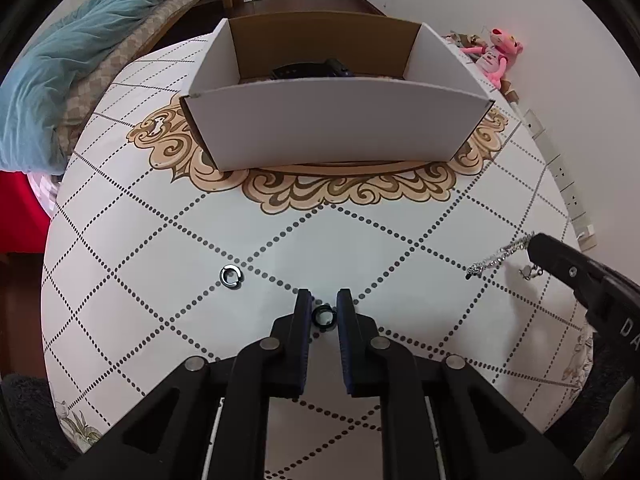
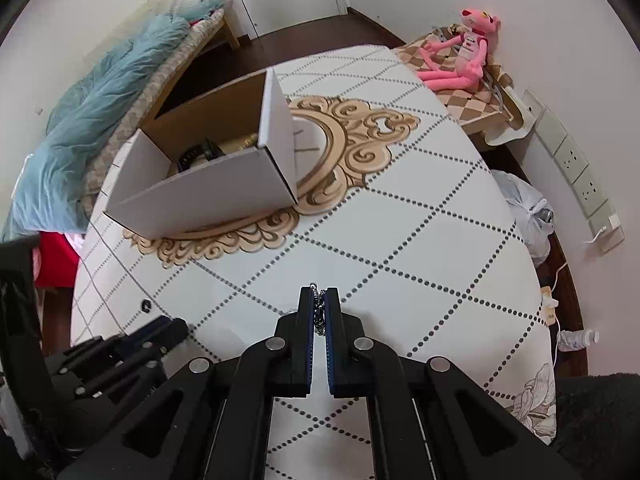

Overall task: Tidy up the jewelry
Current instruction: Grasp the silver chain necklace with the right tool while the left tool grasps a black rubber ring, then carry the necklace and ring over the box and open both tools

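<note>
A white cardboard box (image 1: pixel 332 124) stands at the far side of the round table; a dark watch-like item (image 1: pixel 308 69) lies inside. My left gripper (image 1: pixel 323 306) sits low on the table with a small black ring (image 1: pixel 323 317) between its fingers, which are slightly apart around it. A silver ring (image 1: pixel 231 276) lies on the table to its left. My right gripper (image 2: pixel 319 300) is shut on a silver chain (image 2: pixel 319 312). In the left wrist view the chain (image 1: pixel 496 258) hangs from the right gripper's tip (image 1: pixel 538 246) down to the table.
The table has a white cloth with dotted diamonds and a gold ornament (image 1: pixel 352 188). A bed with a blue blanket (image 1: pixel 72 64) is at the left. A pink plush toy (image 2: pixel 464 48) sits on a stand at the right. Wall sockets (image 2: pixel 576 168) line the right wall.
</note>
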Demonstrator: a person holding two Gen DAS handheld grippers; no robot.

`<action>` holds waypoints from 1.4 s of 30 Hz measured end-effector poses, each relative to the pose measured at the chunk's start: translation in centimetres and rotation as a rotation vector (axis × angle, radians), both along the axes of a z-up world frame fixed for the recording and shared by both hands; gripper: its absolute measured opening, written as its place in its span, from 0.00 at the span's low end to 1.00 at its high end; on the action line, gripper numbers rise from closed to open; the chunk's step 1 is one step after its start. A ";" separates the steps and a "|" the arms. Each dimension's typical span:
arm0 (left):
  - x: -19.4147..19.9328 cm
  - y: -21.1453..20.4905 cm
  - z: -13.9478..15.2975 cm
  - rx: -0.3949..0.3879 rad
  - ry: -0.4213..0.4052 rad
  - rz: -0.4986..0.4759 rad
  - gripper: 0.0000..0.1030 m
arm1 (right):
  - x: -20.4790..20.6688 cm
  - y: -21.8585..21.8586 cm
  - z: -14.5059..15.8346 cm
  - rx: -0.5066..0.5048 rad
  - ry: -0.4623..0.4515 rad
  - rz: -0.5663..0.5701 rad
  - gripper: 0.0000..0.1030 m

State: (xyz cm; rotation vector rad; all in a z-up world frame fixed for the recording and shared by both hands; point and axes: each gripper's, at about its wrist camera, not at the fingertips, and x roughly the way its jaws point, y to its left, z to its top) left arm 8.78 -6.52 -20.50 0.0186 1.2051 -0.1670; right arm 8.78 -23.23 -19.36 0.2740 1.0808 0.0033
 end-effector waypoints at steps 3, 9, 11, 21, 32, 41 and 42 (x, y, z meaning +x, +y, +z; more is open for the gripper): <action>-0.4 0.3 1.3 -0.021 -0.011 0.002 0.10 | 0.0 0.1 1.2 0.020 -0.024 0.008 0.05; 0.5 1.3 5.7 -0.084 -0.060 0.000 0.10 | 0.5 0.7 4.5 0.064 -0.074 0.042 0.05; 1.2 1.7 7.5 -0.109 -0.081 -0.002 0.10 | 1.0 0.9 6.0 0.085 -0.096 0.057 0.05; 9.4 3.6 12.6 -0.193 -0.113 -0.002 0.10 | 8.4 2.3 11.7 0.101 -0.174 0.170 0.05; 16.3 4.6 8.6 -0.209 0.044 0.018 0.11 | 17.5 3.6 8.1 0.123 -0.010 0.238 0.05; 17.8 5.6 8.7 -0.100 0.031 0.090 0.68 | 19.3 3.5 4.5 0.109 0.133 0.253 0.10; 17.7 5.9 9.0 -0.094 0.016 0.099 0.72 | 19.1 3.6 4.5 0.089 0.130 0.252 0.21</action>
